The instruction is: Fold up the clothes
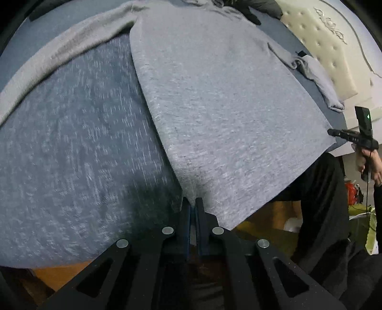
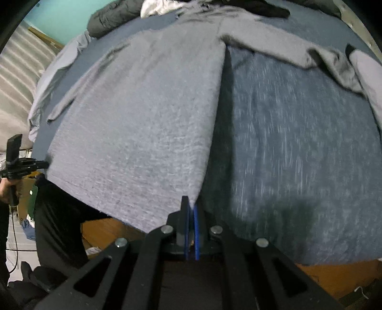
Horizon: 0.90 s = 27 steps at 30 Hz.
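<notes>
With our left gripper (image 1: 193,202) and right gripper (image 2: 189,202) each pinching a hem corner of the grey knit long-sleeved sweater (image 1: 214,95) spread on the blue bed sheet (image 1: 71,155), uneven pulling would likely skew it.

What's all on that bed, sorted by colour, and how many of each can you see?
Grey: 1, the long-sleeved grey top spread flat, its two hem corners pinched by the left gripper and the right gripper.
Blue: 1, the blue bedsheet under it.
Dark: 1, a dark padded garment bunched at the far end.
White: 1, a crumpled white cloth beside it.
Total: 4.
</notes>
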Motion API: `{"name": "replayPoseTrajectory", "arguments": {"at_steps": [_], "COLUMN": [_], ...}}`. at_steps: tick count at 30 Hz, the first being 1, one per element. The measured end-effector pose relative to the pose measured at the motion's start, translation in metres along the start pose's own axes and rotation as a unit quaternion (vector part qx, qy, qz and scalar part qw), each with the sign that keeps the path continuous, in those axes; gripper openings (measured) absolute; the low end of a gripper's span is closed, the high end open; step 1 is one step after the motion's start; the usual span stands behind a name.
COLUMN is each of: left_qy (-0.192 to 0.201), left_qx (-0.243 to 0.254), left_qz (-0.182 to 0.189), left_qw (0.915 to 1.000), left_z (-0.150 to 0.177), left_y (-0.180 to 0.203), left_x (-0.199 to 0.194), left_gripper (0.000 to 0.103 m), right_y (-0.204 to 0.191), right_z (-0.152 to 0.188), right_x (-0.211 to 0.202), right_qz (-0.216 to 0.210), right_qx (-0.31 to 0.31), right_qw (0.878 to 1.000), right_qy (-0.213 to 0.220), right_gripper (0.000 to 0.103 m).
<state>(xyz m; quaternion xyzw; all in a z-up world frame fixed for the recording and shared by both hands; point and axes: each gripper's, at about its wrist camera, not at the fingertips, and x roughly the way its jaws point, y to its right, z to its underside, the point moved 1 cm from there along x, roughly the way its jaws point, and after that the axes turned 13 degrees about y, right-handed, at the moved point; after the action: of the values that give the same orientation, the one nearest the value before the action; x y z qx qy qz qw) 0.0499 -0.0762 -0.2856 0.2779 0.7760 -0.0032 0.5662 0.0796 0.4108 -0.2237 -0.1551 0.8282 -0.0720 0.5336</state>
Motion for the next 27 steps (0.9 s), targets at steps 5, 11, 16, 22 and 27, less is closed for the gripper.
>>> {"name": "replayPoseTrajectory", "arguments": {"at_steps": [5,11,16,22,27], "left_qy": [-0.016,-0.010,-0.003,-0.007,-0.012], "left_qx": [-0.019,-0.026,-0.036,-0.052,-0.048], "left_qz": [-0.009,0.000,0.007,0.018,0.027], "left_qw": [0.9996,0.9996,0.9993,0.9985,0.9984], "left_z": [0.006,0.008,0.008,0.002,0.007], "left_y": [-0.011,-0.014,-0.018,-0.024,-0.018], "left_x": [0.022,0.026,0.027,0.035,0.031], "left_gripper": [0.003,0.006,0.020,0.040,0.025], "right_y": [0.010,0.026,0.021,0.018,0.013], "right_z": [0.021,0.030,0.026,0.010,0.015], "right_x": [0.026,0.037,0.045,0.044,0.064], "right_qz": [0.008,0.012,0.009,0.004,0.007], "right_qx": [0.019,0.053,0.049,0.054,0.049], "right_qw": [1.000,0.998,0.998,0.999,0.998], "right_qy": [-0.013,-0.015,-0.024,-0.007,-0.036], "right_gripper": [0.002,0.002,0.004,0.012,0.013]}}
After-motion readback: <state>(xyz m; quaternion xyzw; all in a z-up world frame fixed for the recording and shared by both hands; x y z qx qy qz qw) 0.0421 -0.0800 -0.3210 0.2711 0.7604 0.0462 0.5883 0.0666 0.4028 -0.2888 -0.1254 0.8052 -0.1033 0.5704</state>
